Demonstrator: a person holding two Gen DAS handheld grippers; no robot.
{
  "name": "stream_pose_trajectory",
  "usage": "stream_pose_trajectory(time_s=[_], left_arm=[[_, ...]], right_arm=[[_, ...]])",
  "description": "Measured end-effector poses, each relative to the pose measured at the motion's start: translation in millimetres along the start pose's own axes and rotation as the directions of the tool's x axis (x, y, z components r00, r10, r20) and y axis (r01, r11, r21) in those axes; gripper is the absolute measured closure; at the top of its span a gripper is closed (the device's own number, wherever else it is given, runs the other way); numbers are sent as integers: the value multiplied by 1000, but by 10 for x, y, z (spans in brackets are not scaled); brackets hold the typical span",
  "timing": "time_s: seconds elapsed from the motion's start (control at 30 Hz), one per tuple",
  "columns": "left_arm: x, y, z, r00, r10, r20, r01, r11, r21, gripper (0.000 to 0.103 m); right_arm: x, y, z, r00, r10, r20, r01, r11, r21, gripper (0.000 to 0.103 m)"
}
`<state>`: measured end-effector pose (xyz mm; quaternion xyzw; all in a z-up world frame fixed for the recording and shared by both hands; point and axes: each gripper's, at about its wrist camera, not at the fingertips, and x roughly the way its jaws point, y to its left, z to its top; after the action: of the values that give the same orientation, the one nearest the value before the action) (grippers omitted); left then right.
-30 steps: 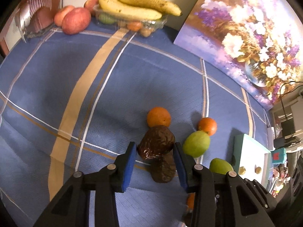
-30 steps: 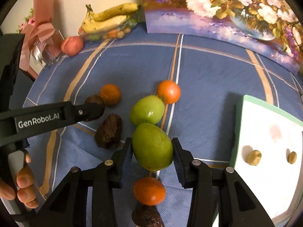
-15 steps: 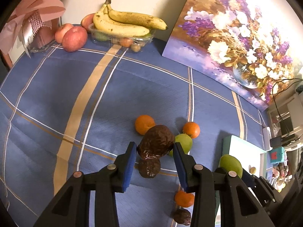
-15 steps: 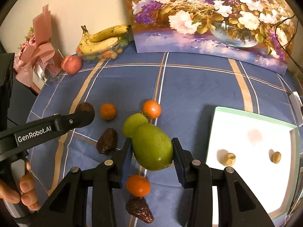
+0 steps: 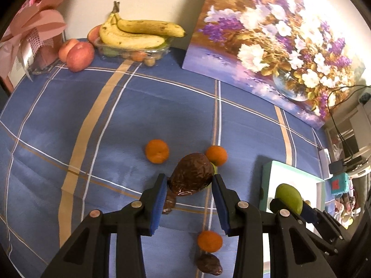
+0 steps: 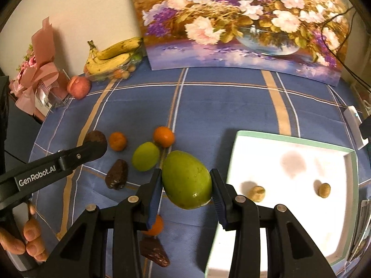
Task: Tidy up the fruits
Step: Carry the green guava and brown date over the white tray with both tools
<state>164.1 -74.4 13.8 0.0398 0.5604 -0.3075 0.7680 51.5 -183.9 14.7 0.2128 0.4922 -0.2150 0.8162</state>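
Item: my left gripper (image 5: 189, 186) clamps a wrinkled brown fruit (image 5: 192, 173); my right gripper (image 6: 185, 183) a green mango (image 6: 187, 179) beside the tray's (image 6: 287, 139) left edge (both slick; a jolt could drop them).

**Green mango clamped above the cloth**

A green mango (image 6: 187, 180) is held between the right gripper's (image 6: 187, 193) blue pads, off the blue plaid tablecloth (image 6: 220, 106). Beside it a white tray (image 6: 289, 143) is seen, two small brown fruits (image 6: 257, 193) inside. A round green fruit (image 6: 145, 156) and oranges (image 6: 164, 136) are left on the cloth.
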Motion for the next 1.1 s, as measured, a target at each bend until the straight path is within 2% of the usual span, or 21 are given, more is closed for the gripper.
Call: stream_pose_trajectory(time_s=[0.5,1.1], left_arm=[[20,-518,-61,1000,2,6,-2,997,80,61],[128,-1181,-212,1000,11,-6,-9,977,212,61]], right_arm=[[-209,-552,-4,998,-56,19,54,996,72,61],[-463,-1184,-41,995,-91,46,83,983,163,61]])
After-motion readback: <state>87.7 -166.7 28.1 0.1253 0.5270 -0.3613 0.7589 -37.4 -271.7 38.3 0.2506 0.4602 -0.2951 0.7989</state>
